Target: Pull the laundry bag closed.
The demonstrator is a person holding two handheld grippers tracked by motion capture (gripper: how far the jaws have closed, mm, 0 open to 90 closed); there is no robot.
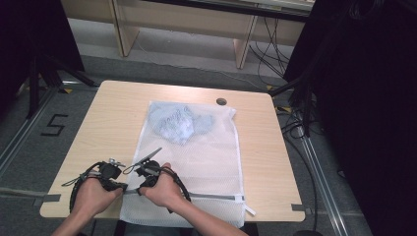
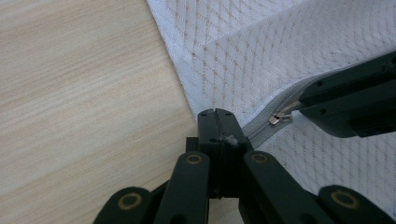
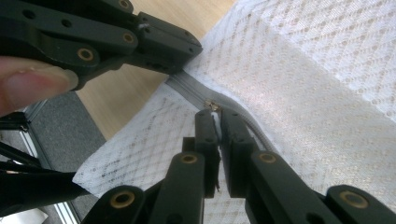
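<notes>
The left gripper (image 2: 217, 114) has its jaws pressed together on the near-left end of the grey zipper (image 2: 261, 128) of the white mesh laundry bag (image 1: 206, 147), right at the bag's corner beside the bare wooden table (image 1: 113, 113). Just beyond it along the zipper, the right gripper (image 3: 214, 114) has its jaws nearly closed, pinching the small metal zipper pull (image 2: 279, 118) at their tips. The bag spreads away ahead of both claws, with a pale blue cloth (image 1: 179, 123) inside at its far end, well apart from them.
</notes>
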